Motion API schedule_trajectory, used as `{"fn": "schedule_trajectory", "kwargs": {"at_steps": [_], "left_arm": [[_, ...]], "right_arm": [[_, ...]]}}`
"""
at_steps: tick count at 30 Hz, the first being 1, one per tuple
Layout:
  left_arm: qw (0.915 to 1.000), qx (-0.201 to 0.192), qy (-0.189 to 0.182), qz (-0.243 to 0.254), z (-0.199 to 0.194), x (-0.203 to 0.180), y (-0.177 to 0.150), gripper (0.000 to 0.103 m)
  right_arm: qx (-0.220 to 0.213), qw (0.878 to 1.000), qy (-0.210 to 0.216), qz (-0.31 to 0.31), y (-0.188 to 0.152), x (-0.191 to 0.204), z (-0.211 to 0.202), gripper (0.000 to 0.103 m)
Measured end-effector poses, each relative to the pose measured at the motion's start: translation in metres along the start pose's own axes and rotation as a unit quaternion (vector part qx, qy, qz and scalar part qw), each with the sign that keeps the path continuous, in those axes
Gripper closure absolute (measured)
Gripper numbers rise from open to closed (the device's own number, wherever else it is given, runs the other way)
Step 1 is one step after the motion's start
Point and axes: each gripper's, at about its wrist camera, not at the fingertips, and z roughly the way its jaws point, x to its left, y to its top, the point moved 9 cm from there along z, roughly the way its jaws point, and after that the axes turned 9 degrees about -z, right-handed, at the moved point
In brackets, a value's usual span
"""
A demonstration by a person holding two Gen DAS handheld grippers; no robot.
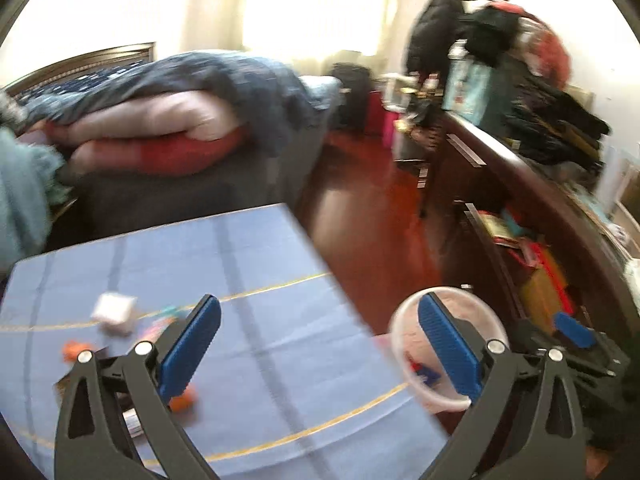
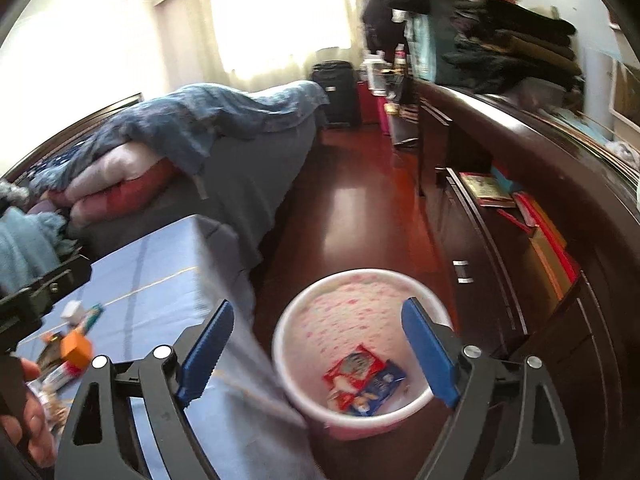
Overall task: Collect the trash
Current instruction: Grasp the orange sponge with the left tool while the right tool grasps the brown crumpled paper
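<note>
My left gripper [image 1: 320,344] stands open over the right edge of a table with a blue cloth [image 1: 260,280], nothing between its fingers. Loose trash lies on the cloth at the left: a white crumpled piece [image 1: 114,312] and orange bits [image 1: 76,350]. A pink-speckled bin [image 2: 362,274] stands on the floor right of the table. My right gripper [image 2: 320,354] hangs open above the bin, empty. A red wrapper [image 2: 354,368] and a blue wrapper [image 2: 380,390] lie inside. An orange box [image 2: 76,350] and a white cube [image 2: 72,312] show on the table.
A bed [image 2: 240,168] piled with blankets stands behind the table. A dark wooden dresser [image 2: 520,152] with an open drawer of books runs along the right. Red wood floor [image 2: 352,208] lies between them. A hand [image 2: 32,420] holds the other gripper at the left edge.
</note>
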Motion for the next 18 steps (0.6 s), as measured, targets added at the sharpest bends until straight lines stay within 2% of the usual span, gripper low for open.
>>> {"fn": "schedule_trajectory", "kwargs": {"at_steps": [4,9,11,13,16,18], "left_arm": [[0.9964,0.004,0.078,-0.033,-0.007,0.059,-0.002,0.004],[0.9895,0.05,0.112,-0.077,0.02,0.096,-0.018,0.006],[0.986,0.067,0.128,-0.082,0.036,0.105,-0.027,0.011],[0.9848,0.079,0.13,-0.084,0.047,0.108,-0.035,0.012],[0.9833,0.075,0.153,-0.065,0.054,0.111,-0.038,0.03],[0.9821,0.071,0.166,-0.054,0.053,0.114,-0.038,0.064]], "right_arm": [[0.003,0.999,0.029,-0.025,-0.003,0.036,-0.013,0.014],[0.003,0.998,0.052,-0.042,-0.004,0.067,-0.023,0.014],[0.002,0.997,0.058,-0.048,-0.003,0.075,-0.028,0.014],[-0.001,0.997,0.063,-0.052,-0.002,0.081,-0.035,0.014],[-0.005,0.996,0.066,-0.059,0.001,0.088,-0.042,0.013],[-0.006,0.996,0.071,-0.06,0.004,0.093,-0.044,0.013]]}}
